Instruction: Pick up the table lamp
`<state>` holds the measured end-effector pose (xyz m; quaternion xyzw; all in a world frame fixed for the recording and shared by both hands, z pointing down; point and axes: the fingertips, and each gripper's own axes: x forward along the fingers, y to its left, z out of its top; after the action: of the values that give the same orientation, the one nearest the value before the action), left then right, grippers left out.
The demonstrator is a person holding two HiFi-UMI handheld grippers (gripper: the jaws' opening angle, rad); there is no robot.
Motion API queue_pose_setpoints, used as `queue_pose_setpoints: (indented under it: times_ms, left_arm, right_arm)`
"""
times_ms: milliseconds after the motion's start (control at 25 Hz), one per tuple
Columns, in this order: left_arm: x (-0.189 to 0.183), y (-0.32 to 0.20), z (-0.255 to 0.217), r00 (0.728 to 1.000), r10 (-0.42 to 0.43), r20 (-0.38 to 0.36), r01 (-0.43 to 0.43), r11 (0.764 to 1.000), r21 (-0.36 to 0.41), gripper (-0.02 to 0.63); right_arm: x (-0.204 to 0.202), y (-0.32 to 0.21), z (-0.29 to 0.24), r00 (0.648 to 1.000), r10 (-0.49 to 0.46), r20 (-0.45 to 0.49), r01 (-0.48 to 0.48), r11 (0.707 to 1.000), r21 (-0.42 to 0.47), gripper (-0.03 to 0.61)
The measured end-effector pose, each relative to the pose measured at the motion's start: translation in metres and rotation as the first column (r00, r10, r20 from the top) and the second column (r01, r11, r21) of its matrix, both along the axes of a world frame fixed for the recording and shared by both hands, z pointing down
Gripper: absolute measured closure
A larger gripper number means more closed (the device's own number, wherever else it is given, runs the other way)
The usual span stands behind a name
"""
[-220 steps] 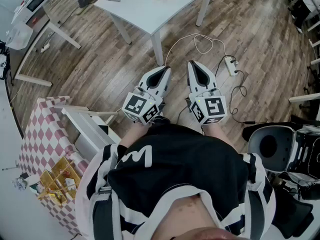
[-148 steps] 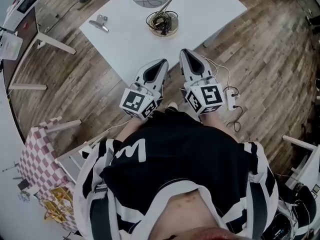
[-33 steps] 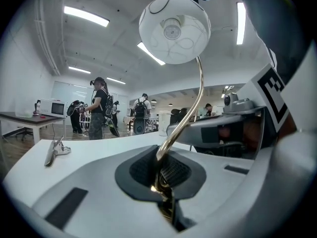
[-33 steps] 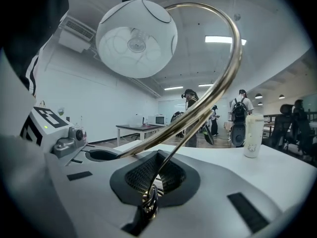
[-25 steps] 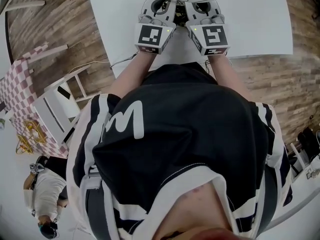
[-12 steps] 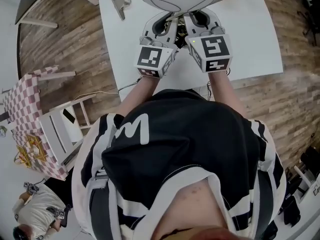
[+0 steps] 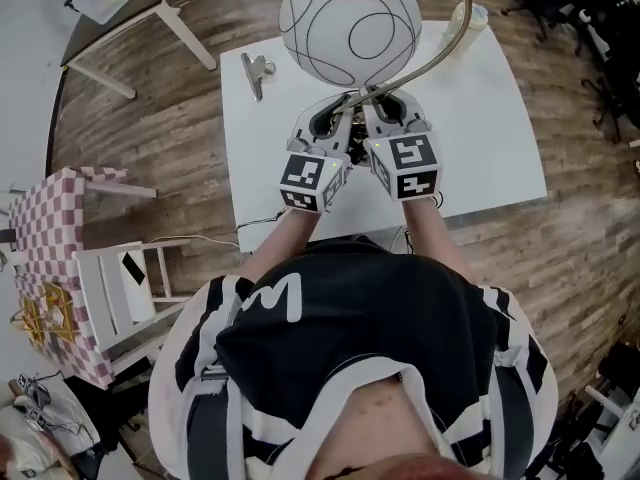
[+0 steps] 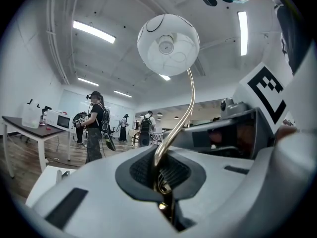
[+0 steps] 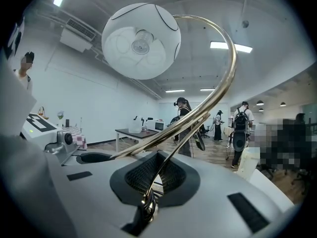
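Observation:
The table lamp has a white globe shade (image 7: 350, 28) with thin black lines and a curved brass stem (image 7: 447, 46). It is held above the white table (image 7: 490, 138). My left gripper (image 7: 338, 120) and right gripper (image 7: 386, 110) sit side by side under the shade, each shut on the lamp's brass wire base. In the left gripper view the stem (image 8: 184, 115) rises from the closed jaws of the left gripper (image 8: 163, 185) to the shade (image 8: 168, 43). From the right gripper (image 9: 150, 195) the stem (image 9: 225, 71) arcs over to the shade (image 9: 141, 41).
A metal binder clip (image 7: 256, 68) lies on the table's far left; a white cup (image 7: 478, 15) stands at its far right corner. A checkered table (image 7: 45, 238) and a white chair (image 7: 125, 283) stand at the left. Several people (image 8: 94, 125) stand far back in the room.
Both grippers have risen together with the lamp shut in them. The whole shade and more of the table now show in the head view.

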<state>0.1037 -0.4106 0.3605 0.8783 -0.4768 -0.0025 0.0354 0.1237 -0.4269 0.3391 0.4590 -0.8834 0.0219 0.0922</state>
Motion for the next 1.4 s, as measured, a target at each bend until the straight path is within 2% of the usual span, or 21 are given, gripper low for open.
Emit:
queue_pose_setpoints:
  times_ms: [480,680,1080,1400]
  left_arm:
    - [0.016,0.028,0.004,1.0,-0.004,0.01,0.004,1.0,-0.01,0.612]
    - [0.02,0.036,0.005,0.999,0.008,0.037,-0.008,1.0,-0.012,0.612]
    - [0.033,0.058,0.009,0.997,0.073,0.021,-0.073,0.997,-0.01,0.612]
    - [-0.01,0.117,0.004,0.995,0.095,0.026,-0.095,0.995,-0.008,0.612]
  right_arm:
    - [0.015,0.027,0.003,1.0,0.003,0.007,-0.003,1.0,0.001,0.563]
    - [0.022,0.035,0.006,0.999,0.031,0.033,-0.031,0.999,-0.01,0.563]
    - [0.035,0.059,0.01,0.995,0.097,0.021,-0.097,0.995,-0.007,0.563]
    - [-0.007,0.119,0.004,0.993,0.119,0.023,-0.119,0.993,-0.005,0.563]
